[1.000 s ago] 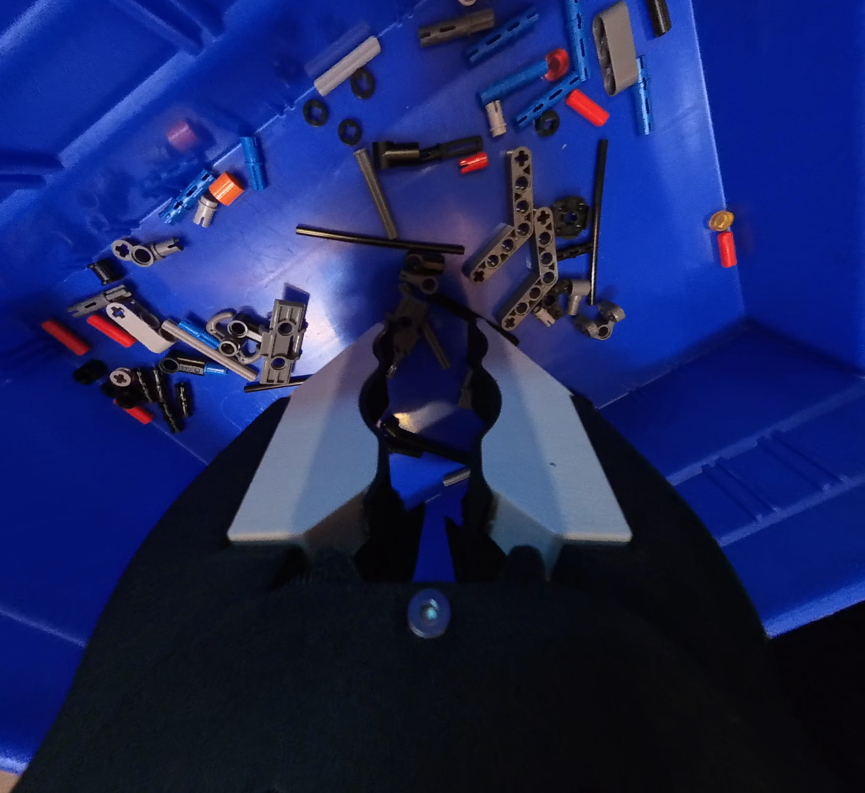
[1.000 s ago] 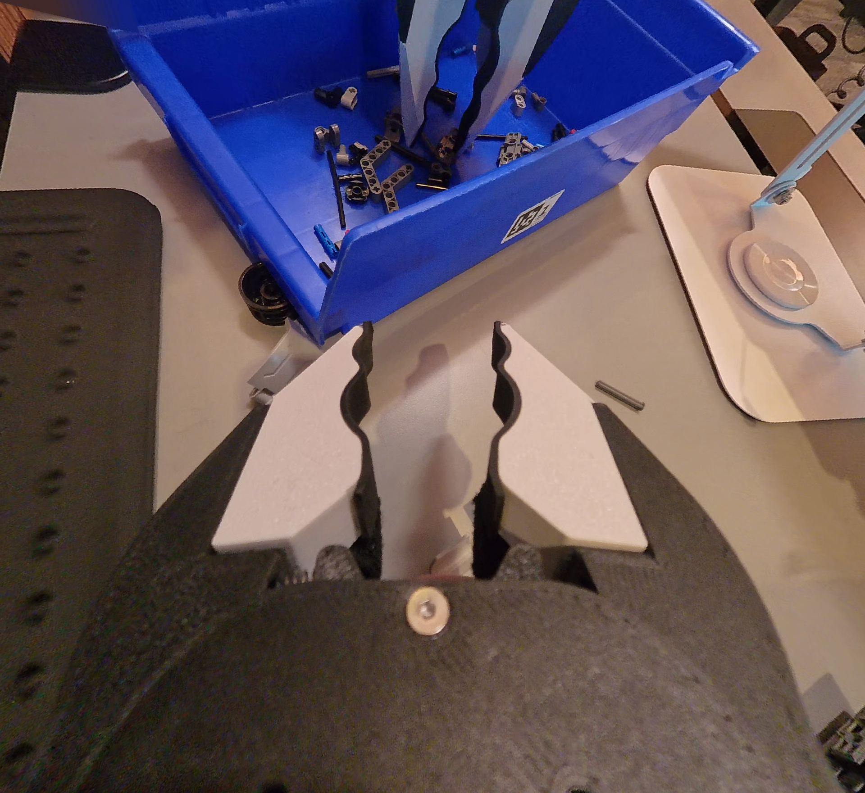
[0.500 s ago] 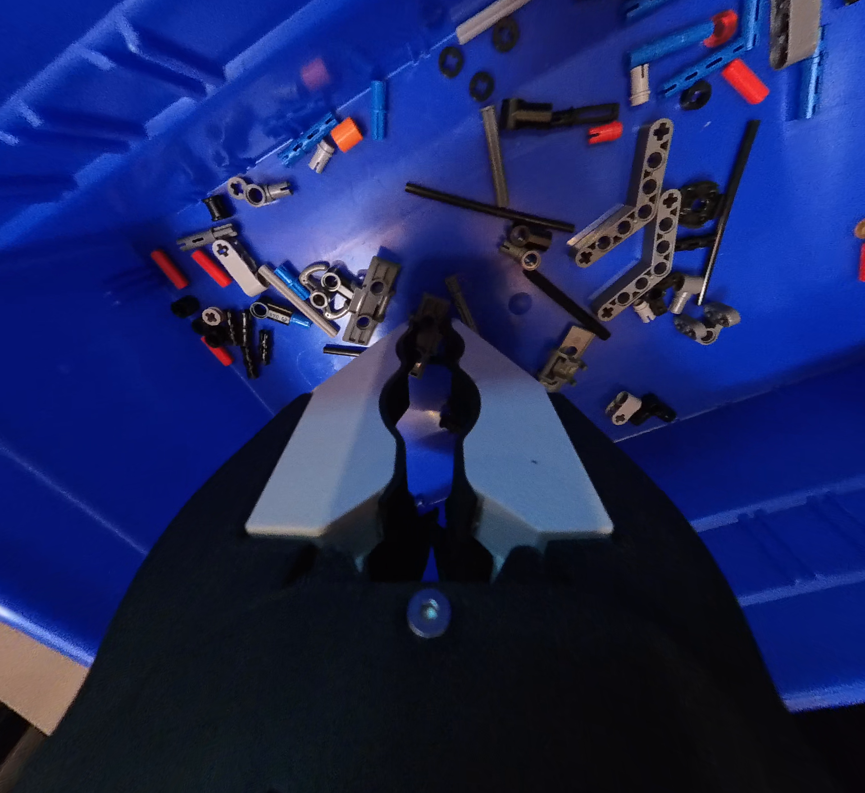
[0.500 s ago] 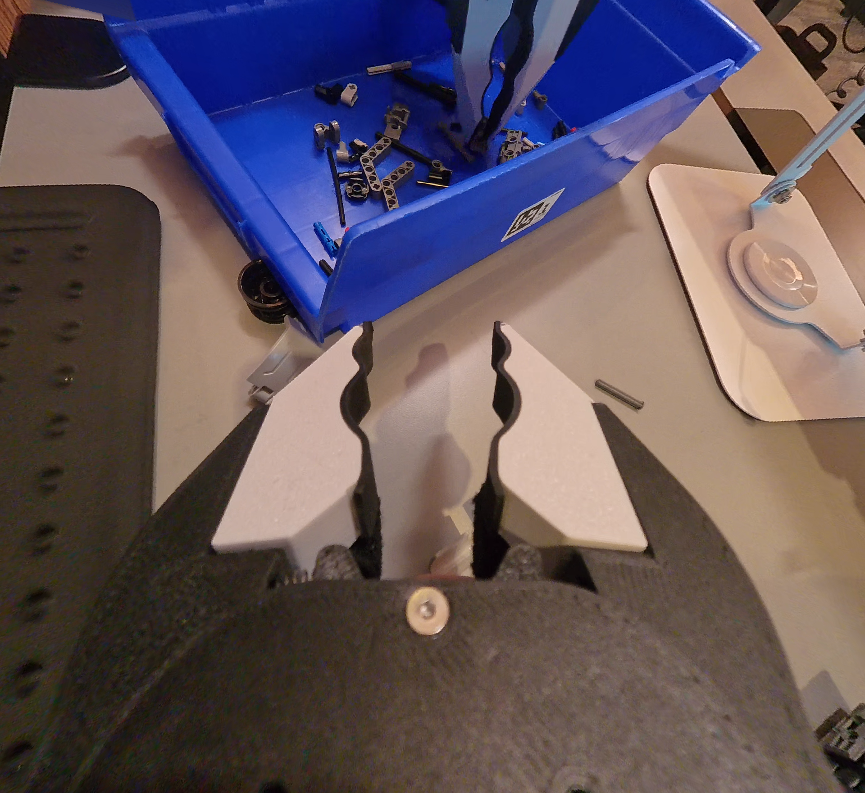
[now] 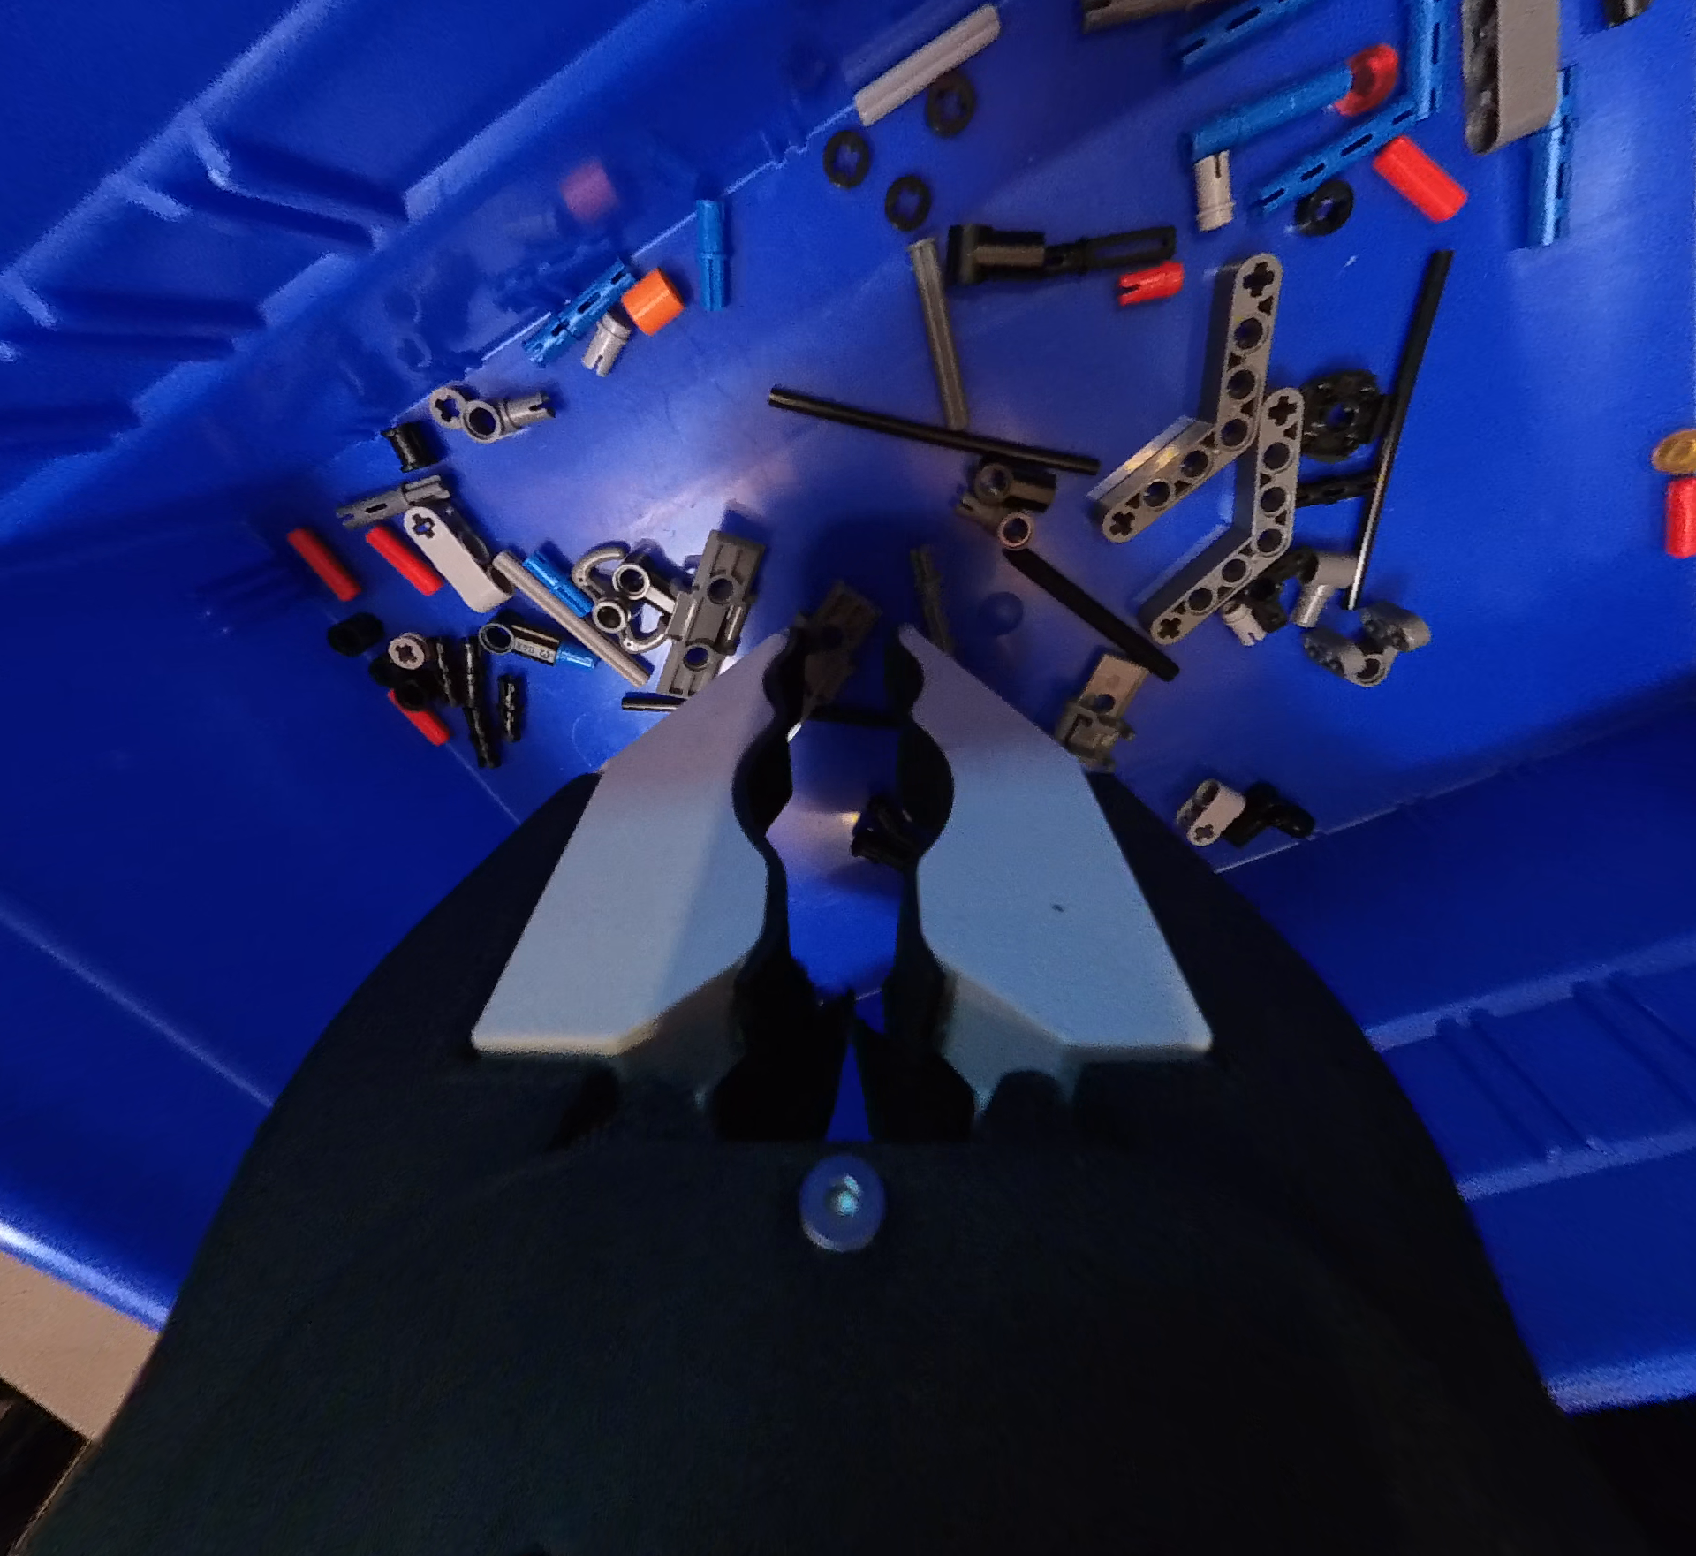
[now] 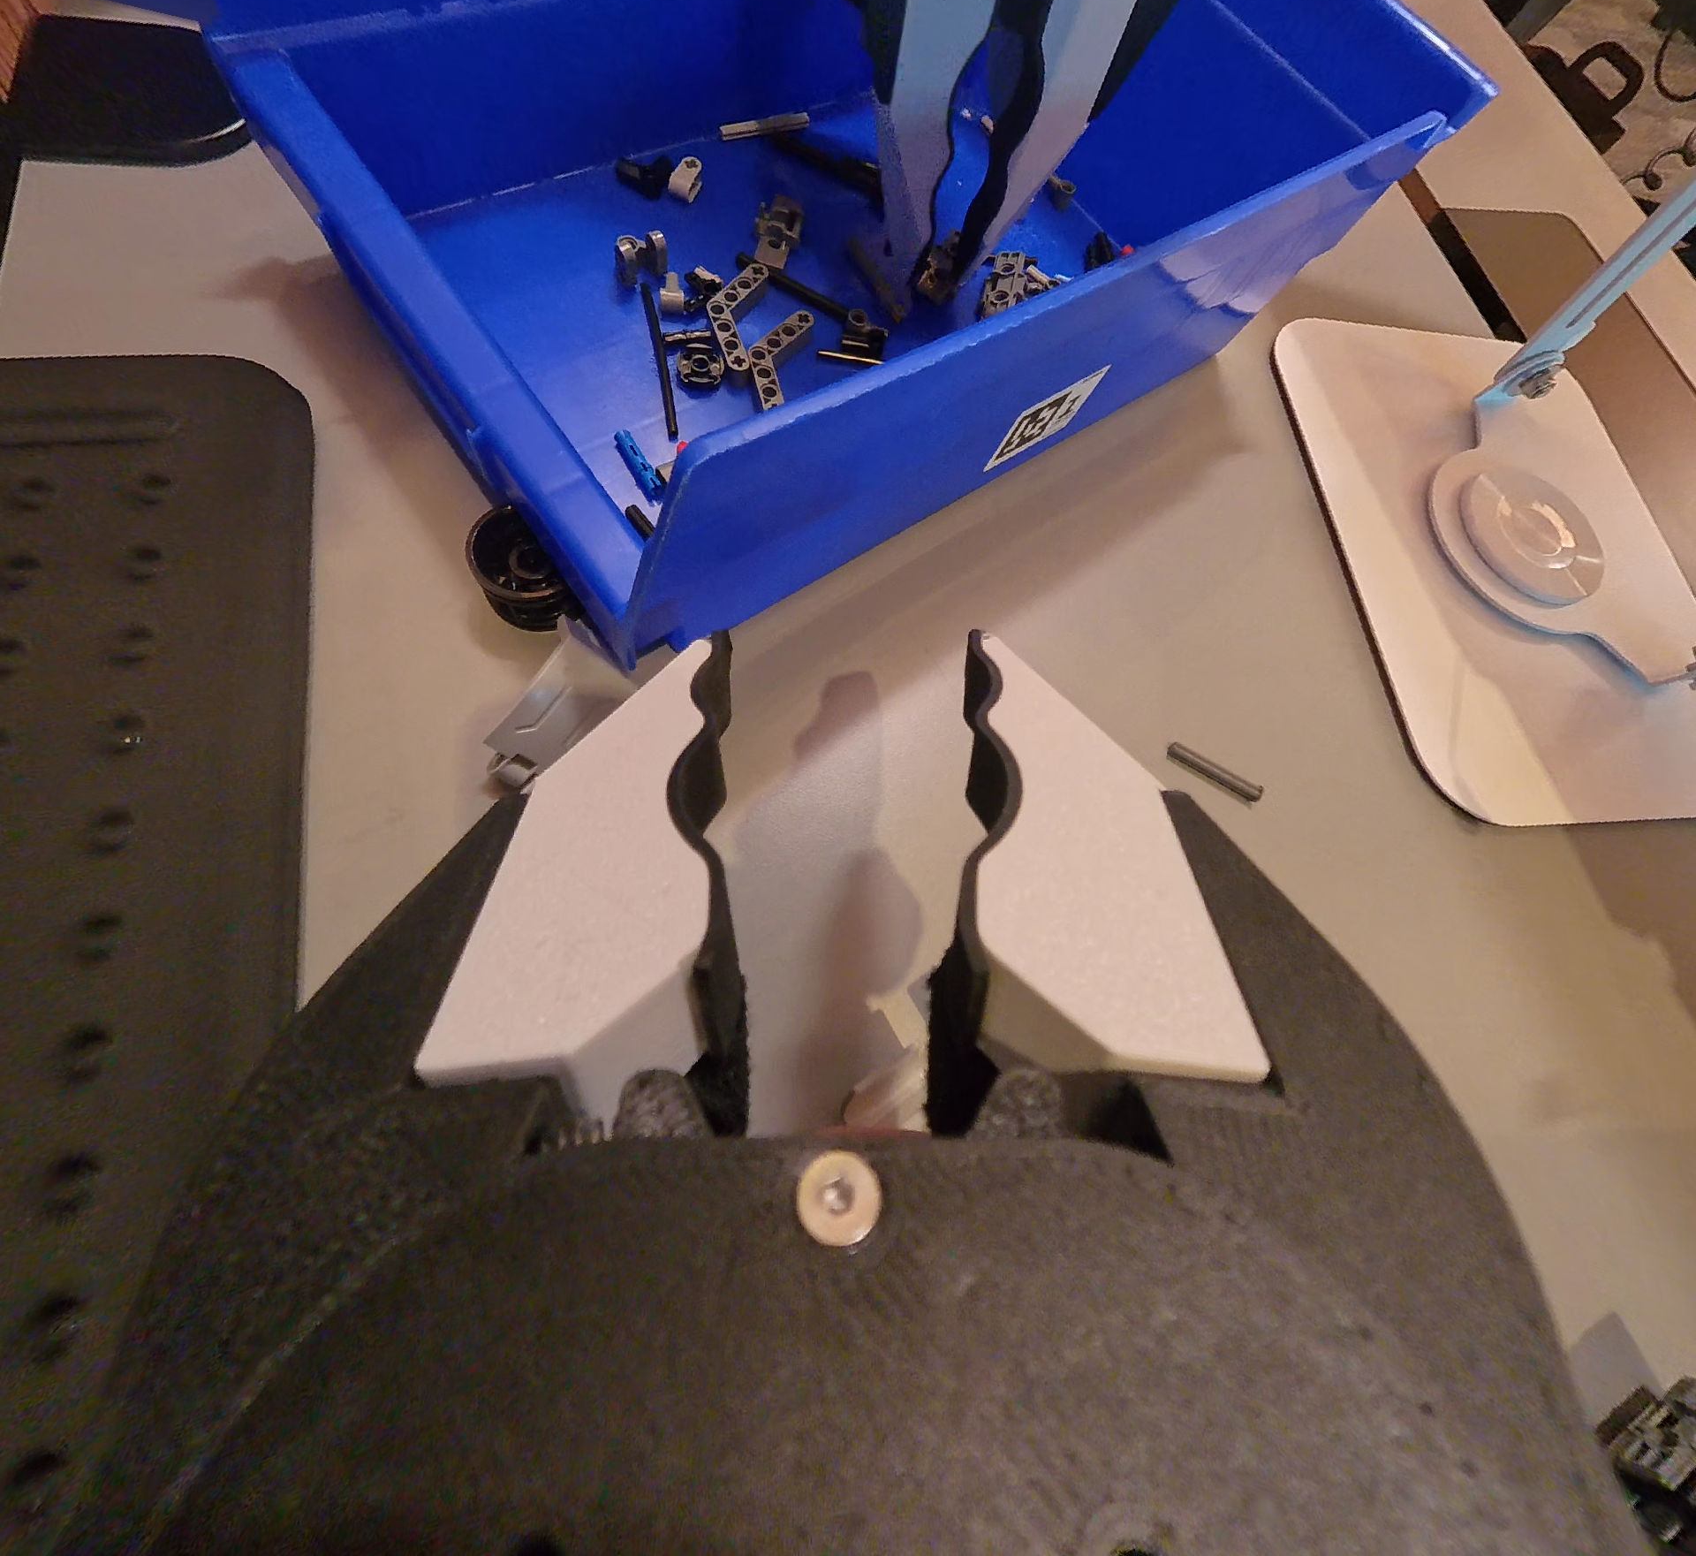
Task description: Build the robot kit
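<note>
Where the left gripper [image 5: 840, 649] a second ago straddled a black linkage with its jaws well apart, its tips now pinch a small dark grey connector piece [image 5: 831, 640] just above the floor of the blue bin [image 5: 275, 89], amid scattered beams and pins. Outside on the grey table [image 6: 1147, 594], the right gripper [image 6: 844, 658] stays put, jaws parted and empty.
</note>
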Motion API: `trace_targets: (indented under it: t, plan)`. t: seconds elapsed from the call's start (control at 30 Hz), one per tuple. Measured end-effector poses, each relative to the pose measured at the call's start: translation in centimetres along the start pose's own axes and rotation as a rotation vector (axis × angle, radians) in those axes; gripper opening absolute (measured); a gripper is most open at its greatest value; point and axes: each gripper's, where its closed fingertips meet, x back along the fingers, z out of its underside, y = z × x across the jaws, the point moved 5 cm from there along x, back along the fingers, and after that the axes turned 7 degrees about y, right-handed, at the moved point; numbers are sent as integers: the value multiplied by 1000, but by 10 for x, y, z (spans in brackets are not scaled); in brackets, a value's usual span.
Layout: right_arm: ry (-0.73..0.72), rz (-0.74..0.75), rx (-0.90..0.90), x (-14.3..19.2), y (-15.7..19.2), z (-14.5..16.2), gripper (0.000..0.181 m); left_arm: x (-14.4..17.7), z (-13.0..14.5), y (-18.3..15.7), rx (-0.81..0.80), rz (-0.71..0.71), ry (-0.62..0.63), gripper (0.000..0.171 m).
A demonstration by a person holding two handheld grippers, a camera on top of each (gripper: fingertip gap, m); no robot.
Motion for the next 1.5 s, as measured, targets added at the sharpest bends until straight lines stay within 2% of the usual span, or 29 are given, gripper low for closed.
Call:
trace_targets:
  t: [0.33,0.63,0.97,1.07,1.17,1.3,1.5]
  plan:
    - [2,-1,1,0,0,0,49,0,2,8,9,-68,23,10]
    - [9,-3,-1,-3,0,2,49,4,3,10,24,-67,11,10]
    - [18,3,11,-4,1,2,49,0,2,11,41,-39,-8,30]
    - [18,6,14,-3,1,2,49,-2,3,8,29,-17,-3,31]
    - [19,6,14,-4,1,2,49,-4,2,5,11,-6,-1,22]
    - [19,7,16,-3,1,2,49,-5,1,3,-9,9,-7,0]
    - [17,9,19,-2,1,2,49,0,4,8,13,-4,-25,0]
